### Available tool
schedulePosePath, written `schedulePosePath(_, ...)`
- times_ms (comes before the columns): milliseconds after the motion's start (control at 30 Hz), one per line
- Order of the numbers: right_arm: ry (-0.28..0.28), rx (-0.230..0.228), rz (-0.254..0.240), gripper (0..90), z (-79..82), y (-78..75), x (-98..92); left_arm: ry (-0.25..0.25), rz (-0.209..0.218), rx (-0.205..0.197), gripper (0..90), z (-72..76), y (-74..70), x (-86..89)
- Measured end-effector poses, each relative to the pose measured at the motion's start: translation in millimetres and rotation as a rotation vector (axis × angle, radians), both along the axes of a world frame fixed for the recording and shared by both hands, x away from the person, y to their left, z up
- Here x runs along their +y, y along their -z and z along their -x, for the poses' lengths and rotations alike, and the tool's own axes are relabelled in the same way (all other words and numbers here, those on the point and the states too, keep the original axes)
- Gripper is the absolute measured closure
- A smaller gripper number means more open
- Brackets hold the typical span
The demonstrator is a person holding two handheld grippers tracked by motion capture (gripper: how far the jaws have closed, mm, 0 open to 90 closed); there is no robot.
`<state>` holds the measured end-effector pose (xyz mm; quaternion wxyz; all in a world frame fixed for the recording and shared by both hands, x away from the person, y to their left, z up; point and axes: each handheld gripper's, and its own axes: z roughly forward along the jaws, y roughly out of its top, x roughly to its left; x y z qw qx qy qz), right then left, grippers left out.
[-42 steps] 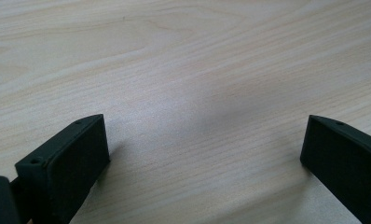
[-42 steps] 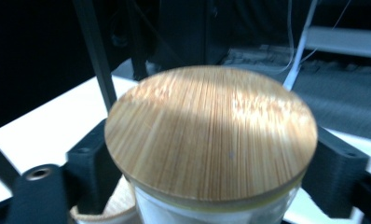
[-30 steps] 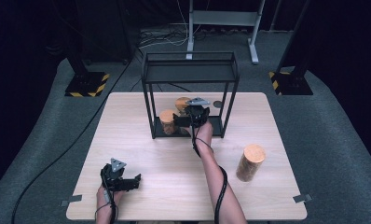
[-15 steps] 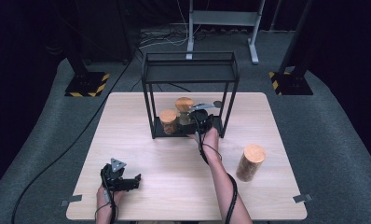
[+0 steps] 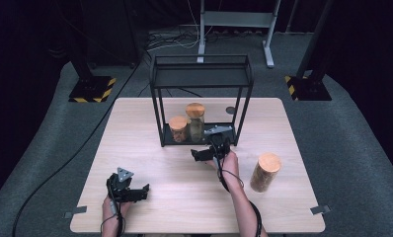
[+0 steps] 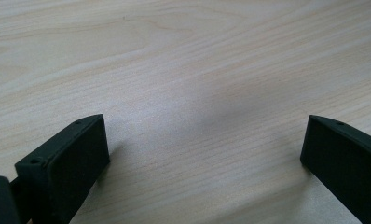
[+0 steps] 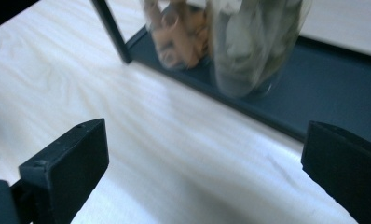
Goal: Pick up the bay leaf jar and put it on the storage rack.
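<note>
A black metal frame shelf (image 5: pixel 202 74) stands at the back middle of the table. On its base (image 7: pixel 323 88) sit a tall glass jar with a wooden lid (image 5: pixel 195 120) (image 7: pixel 253 42) and a shorter one (image 5: pixel 178 128) (image 7: pixel 179 32) to its left. A third wooden-lidded jar (image 5: pixel 265 172) stands on the table at the right. My right gripper (image 5: pixel 212 148) (image 7: pixel 202 172) is open, just in front of the shelf, holding nothing. Open too, my left gripper (image 5: pixel 130 190) (image 6: pixel 204 158) rests low over bare wood near the front left.
The light wooden table (image 5: pixel 150 148) has free room in the middle and at the left. A small dark disc (image 5: pixel 230 110) lies behind the shelf. Dark stands with striped feet (image 5: pixel 91 91) are on the floor beyond the table.
My right gripper let go of the tall jar, which now stands on the shelf base, and drew back toward the person. The left gripper stayed put.
</note>
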<state>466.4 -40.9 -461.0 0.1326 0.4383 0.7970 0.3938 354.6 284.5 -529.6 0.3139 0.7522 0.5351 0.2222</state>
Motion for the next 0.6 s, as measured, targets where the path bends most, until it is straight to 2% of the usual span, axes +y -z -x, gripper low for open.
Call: schedulePosePath(600,-0.027,0.1,-0.016,0.0,60.9,36.8,-17.5,0.0,0.0,0.0,0.0,0.0,0.0,0.0)
